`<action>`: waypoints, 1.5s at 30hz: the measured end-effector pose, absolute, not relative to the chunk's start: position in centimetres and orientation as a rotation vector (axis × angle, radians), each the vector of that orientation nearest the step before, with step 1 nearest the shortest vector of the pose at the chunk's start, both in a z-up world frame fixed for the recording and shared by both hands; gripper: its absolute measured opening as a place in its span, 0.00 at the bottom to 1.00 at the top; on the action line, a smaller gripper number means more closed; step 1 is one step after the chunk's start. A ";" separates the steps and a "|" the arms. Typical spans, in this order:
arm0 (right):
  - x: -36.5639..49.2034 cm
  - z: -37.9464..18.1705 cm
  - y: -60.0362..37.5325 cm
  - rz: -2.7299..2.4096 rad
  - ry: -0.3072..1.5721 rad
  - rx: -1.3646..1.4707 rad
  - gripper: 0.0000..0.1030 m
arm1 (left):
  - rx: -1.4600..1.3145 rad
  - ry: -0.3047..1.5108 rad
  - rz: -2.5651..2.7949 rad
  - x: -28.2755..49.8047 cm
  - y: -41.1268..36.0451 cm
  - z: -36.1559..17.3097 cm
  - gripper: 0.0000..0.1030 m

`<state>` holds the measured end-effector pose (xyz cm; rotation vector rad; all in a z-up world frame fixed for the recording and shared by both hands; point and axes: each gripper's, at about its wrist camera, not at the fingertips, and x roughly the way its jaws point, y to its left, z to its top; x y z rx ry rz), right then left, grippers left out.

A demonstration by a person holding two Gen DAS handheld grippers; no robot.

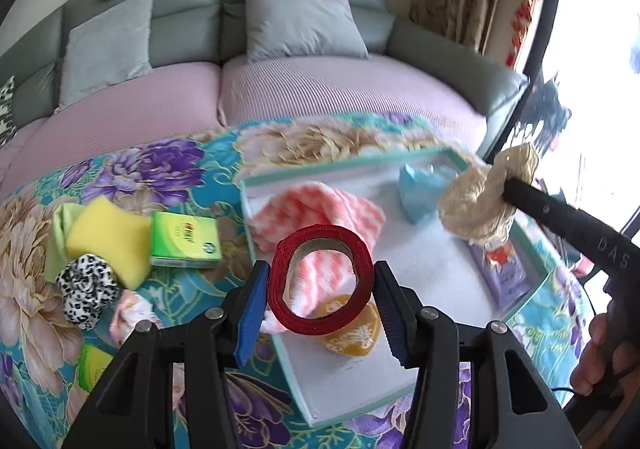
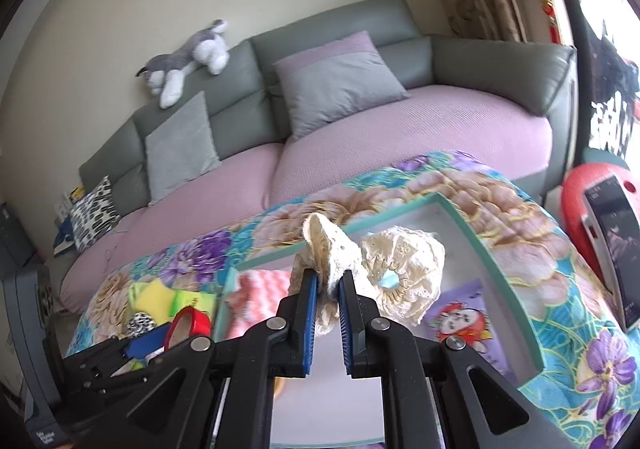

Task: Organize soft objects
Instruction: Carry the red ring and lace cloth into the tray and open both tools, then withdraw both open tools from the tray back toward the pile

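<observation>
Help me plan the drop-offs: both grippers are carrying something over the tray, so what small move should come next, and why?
Probably lower the right gripper and release the cream lace scrunchie: it hangs above a bare part of the teal-rimmed tray. The left gripper holds the red ring over the pink cloth.

Red ring and cream scrunchie held above tray.

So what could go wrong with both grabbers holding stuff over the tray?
The left gripper squeezes the red ring only at its sides, so it might pop out. The cream scrunchie dangles from the right gripper by one edge and could slip. Both hang over the tray, so they might bump.
</observation>
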<state>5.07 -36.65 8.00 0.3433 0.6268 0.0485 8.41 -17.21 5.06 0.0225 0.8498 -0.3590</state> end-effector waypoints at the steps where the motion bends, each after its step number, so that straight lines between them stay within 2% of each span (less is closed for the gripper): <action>1: 5.1 7.8 -36.9 0.036 0.633 0.341 0.11 | 0.032 0.856 -0.365 8.5 -17.7 5.1 0.52; 18: 6.8 4.9 -38.3 -0.052 0.741 0.308 0.11 | 0.077 0.965 -0.389 12.5 -22.3 1.2 0.52; 21: 6.8 4.9 -38.5 -0.060 0.747 0.314 0.14 | 0.077 0.960 -0.384 12.5 -22.2 1.2 0.52; 23: 6.8 4.9 -38.7 -0.069 0.751 0.320 0.14 | 0.083 0.953 -0.380 12.4 -22.3 1.4 0.55; 24: 6.7 5.0 -38.7 -0.073 0.753 0.321 0.15 | 0.088 0.950 -0.380 12.3 -22.3 1.5 0.62; 26: 6.5 5.1 -39.0 -0.088 0.756 0.325 0.23 | 0.094 0.935 -0.374 11.9 -22.2 2.0 0.74; 28: 6.4 5.3 -39.1 -0.099 0.751 0.328 0.51 | 0.093 0.921 -0.364 11.7 -21.8 2.6 0.80; 29: 6.3 5.5 -39.2 -0.107 0.747 0.328 0.56 | 0.091 0.915 -0.358 11.7 -21.6 2.8 0.80; 33: 6.1 5.6 -39.6 -0.120 0.748 0.330 0.59 | 0.068 0.888 -0.318 11.5 -20.2 3.9 0.87; 35: 6.1 5.6 -39.5 -0.127 0.756 0.320 0.64 | 0.049 0.873 -0.294 11.4 -19.3 4.4 0.87; 38: 6.2 5.6 -39.4 -0.144 0.762 0.300 0.81 | 0.025 0.850 -0.247 11.4 -17.9 4.9 0.91; 39: 6.3 5.5 -39.4 -0.160 0.767 0.292 0.95 | 0.022 0.841 -0.219 11.4 -17.4 5.0 1.00; 40: 6.3 5.4 -39.4 -0.179 0.772 0.284 1.00 | 0.020 0.835 -0.194 11.4 -16.9 5.0 1.00; 45: 6.4 5.1 -39.3 -0.209 0.797 0.250 1.00 | -0.010 0.840 -0.117 11.5 -14.6 4.6 1.00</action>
